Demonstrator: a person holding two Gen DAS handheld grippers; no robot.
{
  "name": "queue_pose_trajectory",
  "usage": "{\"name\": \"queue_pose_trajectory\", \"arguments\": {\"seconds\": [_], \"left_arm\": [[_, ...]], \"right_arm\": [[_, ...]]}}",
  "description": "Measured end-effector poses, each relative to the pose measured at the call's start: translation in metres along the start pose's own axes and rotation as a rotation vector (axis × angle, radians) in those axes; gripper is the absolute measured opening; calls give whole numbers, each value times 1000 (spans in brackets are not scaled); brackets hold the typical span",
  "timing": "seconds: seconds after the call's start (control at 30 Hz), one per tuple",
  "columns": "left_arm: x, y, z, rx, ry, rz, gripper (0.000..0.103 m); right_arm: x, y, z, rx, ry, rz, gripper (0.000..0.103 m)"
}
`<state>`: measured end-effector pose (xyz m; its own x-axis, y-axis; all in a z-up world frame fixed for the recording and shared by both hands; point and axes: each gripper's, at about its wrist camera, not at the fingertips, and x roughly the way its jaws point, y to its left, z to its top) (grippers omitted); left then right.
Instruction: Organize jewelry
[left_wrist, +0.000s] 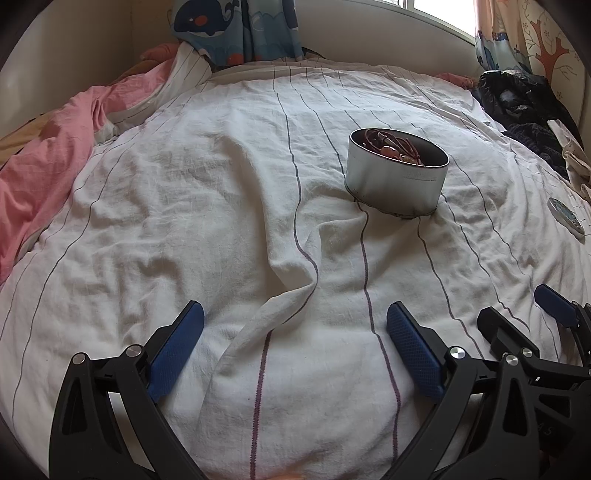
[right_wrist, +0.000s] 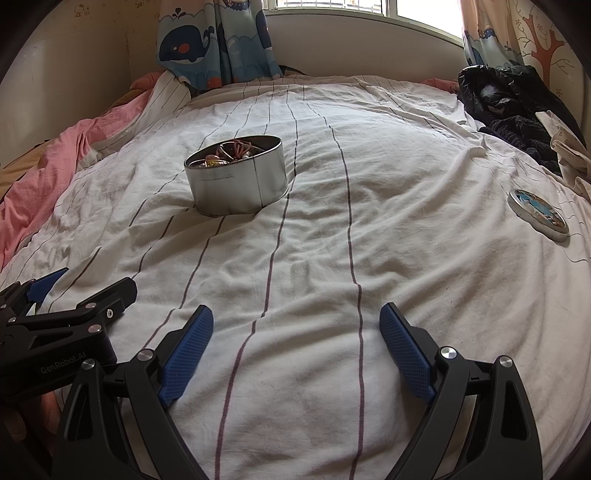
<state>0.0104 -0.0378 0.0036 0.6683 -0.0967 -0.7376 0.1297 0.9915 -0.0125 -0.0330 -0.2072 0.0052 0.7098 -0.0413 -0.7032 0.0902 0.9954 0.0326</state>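
Observation:
A silver oval tin (left_wrist: 395, 182) stands open on the striped white bedsheet, with red cords and beaded jewelry (left_wrist: 391, 146) inside. It also shows in the right wrist view (right_wrist: 236, 184), with its jewelry (right_wrist: 229, 153). Its lid (right_wrist: 537, 214) with a blue picture lies far right on the sheet, also in the left wrist view (left_wrist: 565, 219). My left gripper (left_wrist: 295, 325) is open and empty, low over the sheet near the tin's front. My right gripper (right_wrist: 297, 328) is open and empty, beside the left one (right_wrist: 55, 291).
A pink quilt (left_wrist: 40, 173) is bunched along the left. Dark clothes and a black bag (right_wrist: 517, 107) lie at the back right. A whale-print curtain (right_wrist: 214, 40) hangs at the head wall under the window. The sheet (right_wrist: 369, 221) is wrinkled.

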Motion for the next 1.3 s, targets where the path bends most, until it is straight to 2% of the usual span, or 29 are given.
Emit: {"name": "queue_pose_trajectory", "arguments": {"seconds": [0.47,0.63,0.83,1.3], "left_arm": [[1,2,-1,6,7,-3,96],[0,3,-1,6,9,-5,96],[0,3,-2,8,12,-3,96],[0,3,-2,14,17,-2,96]], "right_arm": [[0,0,-2,5,-8,0,88],[-8,-4,-4,41,-40,-44,89],[-4,-6,-1,25,-2,-49,91],[0,-7,1,29,21,-37,94]]}}
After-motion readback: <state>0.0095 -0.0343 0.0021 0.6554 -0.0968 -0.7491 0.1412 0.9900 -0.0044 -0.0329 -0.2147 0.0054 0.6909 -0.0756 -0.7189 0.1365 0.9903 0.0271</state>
